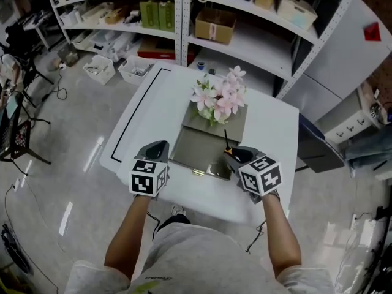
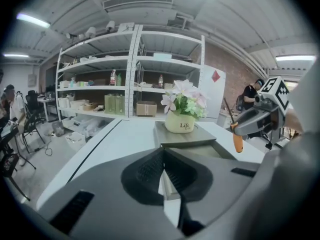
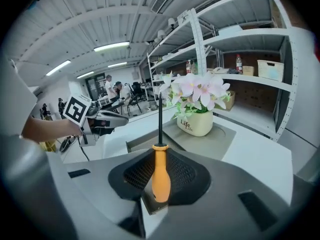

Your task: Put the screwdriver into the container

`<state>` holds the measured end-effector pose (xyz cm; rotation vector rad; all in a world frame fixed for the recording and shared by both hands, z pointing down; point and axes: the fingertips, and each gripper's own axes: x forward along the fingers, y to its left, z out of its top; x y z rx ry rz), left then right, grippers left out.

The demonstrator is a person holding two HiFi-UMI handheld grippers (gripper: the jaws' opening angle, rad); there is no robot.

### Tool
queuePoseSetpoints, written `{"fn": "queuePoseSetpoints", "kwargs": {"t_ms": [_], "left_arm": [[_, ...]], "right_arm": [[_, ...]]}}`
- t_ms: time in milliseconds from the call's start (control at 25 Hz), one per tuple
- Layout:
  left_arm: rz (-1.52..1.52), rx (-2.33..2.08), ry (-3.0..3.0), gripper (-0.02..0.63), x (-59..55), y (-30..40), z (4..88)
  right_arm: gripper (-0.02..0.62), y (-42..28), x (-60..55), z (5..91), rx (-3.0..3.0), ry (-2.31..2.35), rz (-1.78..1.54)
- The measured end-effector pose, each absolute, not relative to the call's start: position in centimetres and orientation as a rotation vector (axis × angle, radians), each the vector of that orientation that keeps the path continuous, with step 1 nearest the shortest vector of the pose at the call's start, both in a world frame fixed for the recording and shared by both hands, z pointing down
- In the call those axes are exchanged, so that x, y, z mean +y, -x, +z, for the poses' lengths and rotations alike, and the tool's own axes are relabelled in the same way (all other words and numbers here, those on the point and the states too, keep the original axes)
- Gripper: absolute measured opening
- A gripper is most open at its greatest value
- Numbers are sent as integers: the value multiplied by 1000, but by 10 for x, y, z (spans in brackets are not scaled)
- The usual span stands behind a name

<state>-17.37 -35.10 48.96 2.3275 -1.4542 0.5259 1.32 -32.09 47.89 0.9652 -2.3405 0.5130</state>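
A screwdriver (image 1: 228,144) with an orange handle (image 3: 161,176) and a black shaft stands upright in my right gripper (image 1: 237,156), which is shut on the handle. It hangs over the right front corner of the grey container (image 1: 197,153), whose drawer is pulled open toward me. The container's flat top carries a pot of pink flowers (image 1: 217,100). My left gripper (image 1: 155,148) hovers at the drawer's left front corner, its jaws shut with nothing between them (image 2: 163,153). In the left gripper view the screwdriver (image 2: 237,139) hangs to the right of the drawer.
The white table (image 1: 147,112) has a black line along its left side, and its front edge is close under both grippers. Metal shelves (image 1: 184,17) with boxes stand behind the table. Bins (image 1: 101,68) sit on the floor at back left.
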Motion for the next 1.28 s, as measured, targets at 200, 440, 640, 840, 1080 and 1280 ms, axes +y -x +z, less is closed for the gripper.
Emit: {"fn": "queuePoseSetpoints", "kwargs": {"t_ms": [200, 440, 640, 840, 1080, 1280], "left_arm": [[538, -1398, -2340, 5, -365, 185, 501], [550, -1352, -2342, 5, -377, 193, 518], [547, -1331, -2348, 5, -384, 195, 523], [556, -1305, -2349, 5, -383, 194, 531], [558, -1316, -2337, 5, -384, 201, 535], [564, -1325, -2329, 5, -386, 206, 537]], "right_arm": [[75, -2, -331, 497, -2250, -894, 528], [75, 10, -334, 528, -2128, -795, 559], [75, 21, -335, 542, -2058, -730, 561], [75, 22, -337, 558, -1990, -691, 567], [77, 24, -342, 572, -1959, -679, 578], [77, 27, -344, 581, -1948, -673, 591]]}}
